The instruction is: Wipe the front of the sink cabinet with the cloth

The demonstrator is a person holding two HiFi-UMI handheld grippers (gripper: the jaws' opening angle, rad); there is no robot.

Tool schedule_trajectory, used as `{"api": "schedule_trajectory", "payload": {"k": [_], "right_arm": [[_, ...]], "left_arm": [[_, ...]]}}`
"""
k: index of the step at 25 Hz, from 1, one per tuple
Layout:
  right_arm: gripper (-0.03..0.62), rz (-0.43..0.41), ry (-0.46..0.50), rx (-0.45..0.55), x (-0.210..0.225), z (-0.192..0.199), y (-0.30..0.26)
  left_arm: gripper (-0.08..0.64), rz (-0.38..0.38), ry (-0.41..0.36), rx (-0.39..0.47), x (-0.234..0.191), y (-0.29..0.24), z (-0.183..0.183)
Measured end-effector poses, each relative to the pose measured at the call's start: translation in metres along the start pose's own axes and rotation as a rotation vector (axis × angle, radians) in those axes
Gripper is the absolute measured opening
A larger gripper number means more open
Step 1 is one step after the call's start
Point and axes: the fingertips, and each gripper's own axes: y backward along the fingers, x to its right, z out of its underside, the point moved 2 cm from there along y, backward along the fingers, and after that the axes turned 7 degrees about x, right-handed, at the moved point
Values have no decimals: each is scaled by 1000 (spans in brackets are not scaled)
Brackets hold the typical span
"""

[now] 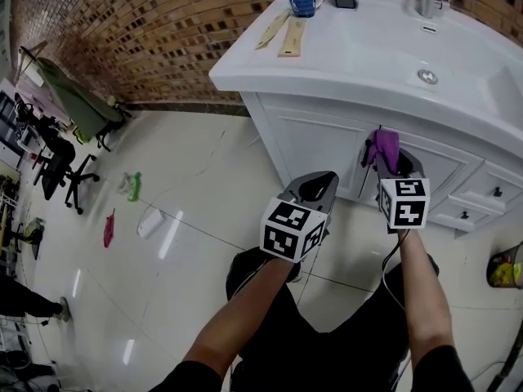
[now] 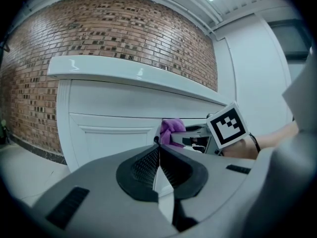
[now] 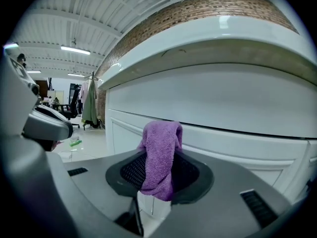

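1. Because the sink cabinet has a panelled front with raised edges and a countertop lip overhanging it, a flat sweep could skip the recesses. It could also leave the strip just under the lip unwiped.
2. The left gripper hangs in front of the cabinet, apart from it, its jaws pressed together on nothing. If it drifts in, it could knock the door or cross the wiping path.
3. The right gripper is clamped on the cloth close against the cabinet front, below the lip. Pushed too hard, its hard jaw tips rather than the fabric could scrape the paint.
4. The cloth is a narrow bunch poking past the jaws, so each pass probably covers little, and drag could tug it loose.
5. What seems a small dark handle sits on the cabinet front just beside the cloth, and the fabric could snag there.
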Motion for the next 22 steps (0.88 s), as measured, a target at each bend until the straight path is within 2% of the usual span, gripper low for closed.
{"api": "schedule_trajectory", "payload": {"k": [5, 22], "right_arm": [[123, 32, 8, -28, 27, 14, 12], [123, 267, -37, -50, 188, 57, 114]], "left_arm": [[5, 36, -7, 9, 21, -15, -3], [5, 186, -24, -16, 125, -83, 7]]}}
